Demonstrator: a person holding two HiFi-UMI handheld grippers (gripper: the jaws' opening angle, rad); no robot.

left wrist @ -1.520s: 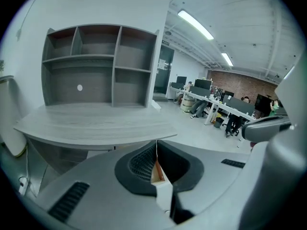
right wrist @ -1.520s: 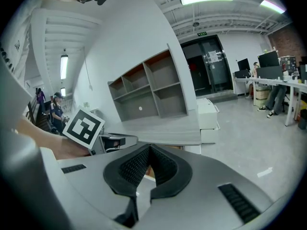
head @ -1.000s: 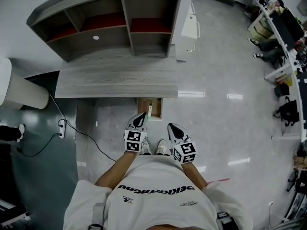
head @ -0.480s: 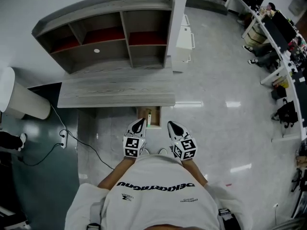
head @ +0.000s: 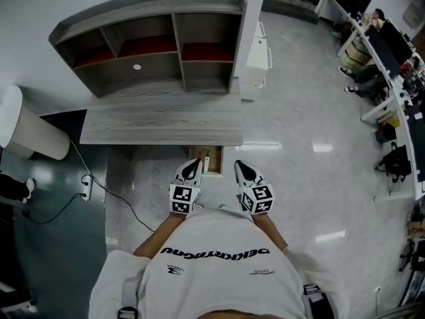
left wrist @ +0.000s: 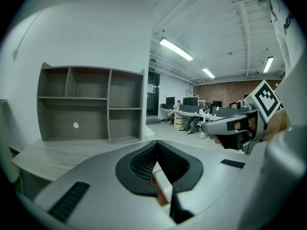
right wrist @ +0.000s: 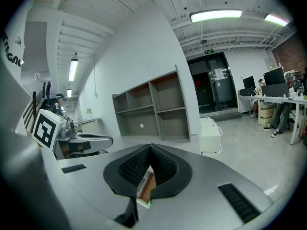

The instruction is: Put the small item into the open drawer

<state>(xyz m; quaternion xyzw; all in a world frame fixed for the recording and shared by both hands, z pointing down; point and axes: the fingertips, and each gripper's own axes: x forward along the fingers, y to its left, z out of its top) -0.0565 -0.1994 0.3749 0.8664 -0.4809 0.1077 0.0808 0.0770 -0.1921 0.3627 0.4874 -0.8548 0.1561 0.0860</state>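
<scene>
- both hand-held grippers sit low in front of the person's torso, side by side, tips pointing at the counter point(head: 163, 118)
- left hand-held gripper point(head: 193, 165): clenched, and its own view shows the dark pads meeting at the tip with nothing pinched between them
- right hand-held gripper point(head: 241, 167): same deal, jaws clenched tip to tip and empty
- the drawer point(head: 218, 159) is open, sticking out from under the counter's front edge toward its right end, right between the two grippers in the head view
- the left gripper's tip overlaps the drawer's left side from above, and the right one is just off its right side
- the small item point(head: 206, 161), a pale little strip with a green end, is lying inside the drawer, and neither gripper is touching it
- a grey shelf unit point(head: 153, 45) stands along the counter's back edge
- a white cabinet point(head: 259, 45) stands on the floor past the counter's right back corner
</scene>
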